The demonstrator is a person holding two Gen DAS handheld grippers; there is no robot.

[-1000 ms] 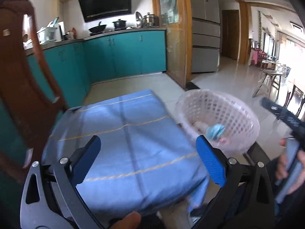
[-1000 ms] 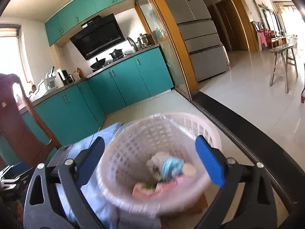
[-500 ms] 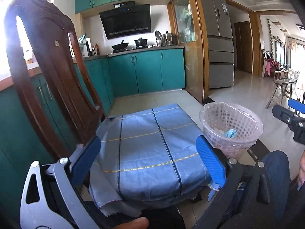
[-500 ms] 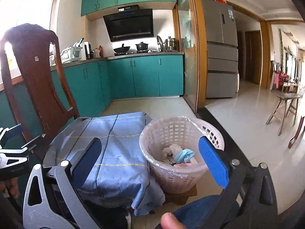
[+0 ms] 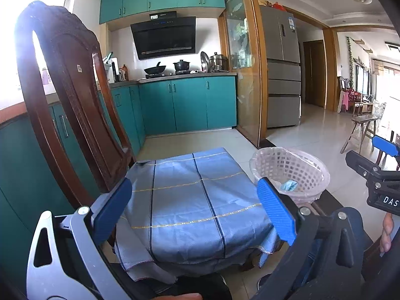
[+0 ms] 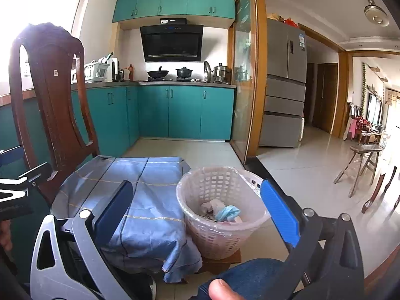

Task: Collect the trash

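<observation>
Beside the right edge of the cloth-covered worktop (image 5: 190,200) the lined white basket (image 6: 220,215) is sitting on a low wooden stand (image 6: 222,260), and the trash (image 6: 222,211) is lying in its bottom: crumpled white paper, a blue wad and something pink. Both claws are hovering with their blue pads spread wide and nothing between them, the left claw (image 5: 197,207) facing the worktop and the right claw (image 6: 197,215) facing the basket. No loose litter is showing on the blue cloth (image 5: 175,215), so the collecting is probably finished or close to it. What could go wrong is a knock: the basket looks light and is perching on a small stand, so a careless sweep of the right claw near its rim could be tipping it and spilling the pile onto the floor. A pad catching the cloth's hanging corner could also be dragging it off the near edge. Much is staying hidden: the near edge of the worktop behind the claw frames, the floor under the worktop, and the lower layers of the heap, which are too jumbled to name.
</observation>
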